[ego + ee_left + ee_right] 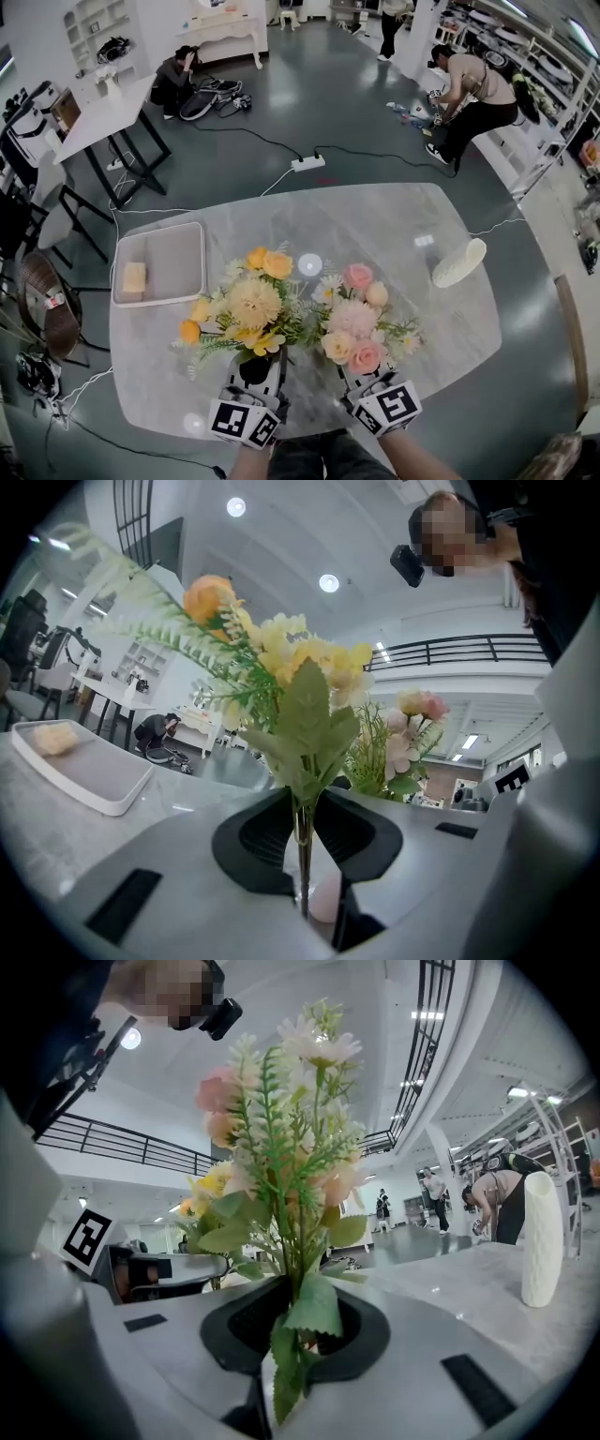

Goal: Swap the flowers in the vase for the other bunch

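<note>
1. In a big room, a grey surface [375,225] is holding a tray [173,262] and a white vase [459,263]
2. Left claw [255,370] is squeezing the yellow bunch [253,305], right claw [361,375] the pink bunch [354,319]
3. Flowers are hiding both claw tips from above

I have both grippers side by side over the near edge of the table [394,220], pointing away from me and about level. My left gripper [260,367] has its 2 jaws closed on the thin stems of the yellow bunch [248,302], which stands upright. My right gripper [360,375] grips the stems of the pink bunch [354,321] the same way. My left forearm [249,462] and right forearm [409,457] come in from the bottom of the head view.
</note>
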`<action>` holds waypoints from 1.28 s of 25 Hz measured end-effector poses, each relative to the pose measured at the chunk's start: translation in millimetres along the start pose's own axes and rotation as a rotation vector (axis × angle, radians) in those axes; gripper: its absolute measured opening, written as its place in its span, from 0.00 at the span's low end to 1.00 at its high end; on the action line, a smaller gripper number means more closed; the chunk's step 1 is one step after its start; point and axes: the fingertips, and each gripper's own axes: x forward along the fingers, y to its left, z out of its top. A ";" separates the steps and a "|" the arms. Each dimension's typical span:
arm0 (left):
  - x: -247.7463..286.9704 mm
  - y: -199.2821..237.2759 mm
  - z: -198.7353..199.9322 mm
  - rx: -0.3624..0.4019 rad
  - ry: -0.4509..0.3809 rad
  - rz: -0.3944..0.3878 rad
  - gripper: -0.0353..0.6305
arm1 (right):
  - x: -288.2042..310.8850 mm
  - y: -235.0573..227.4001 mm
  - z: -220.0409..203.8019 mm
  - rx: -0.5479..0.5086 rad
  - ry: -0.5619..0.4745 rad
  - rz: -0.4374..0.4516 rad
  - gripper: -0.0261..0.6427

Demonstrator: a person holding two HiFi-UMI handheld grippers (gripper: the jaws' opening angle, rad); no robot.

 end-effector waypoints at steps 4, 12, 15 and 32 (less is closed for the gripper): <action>3.7 -6.3 -0.6 -0.002 -0.001 -0.001 0.16 | -3.0 -4.2 1.8 -0.010 0.005 0.014 0.14; 4.9 -5.3 0.6 -0.005 -0.005 0.000 0.16 | -2.0 -3.1 2.3 -0.041 0.015 0.012 0.14; 6.6 -8.8 2.2 -0.005 -0.008 0.003 0.16 | -5.8 -6.0 5.4 -0.057 0.019 0.011 0.16; -0.2 -8.5 6.3 -0.017 -0.010 0.004 0.16 | -8.7 -1.5 5.2 -0.077 0.046 -0.001 0.28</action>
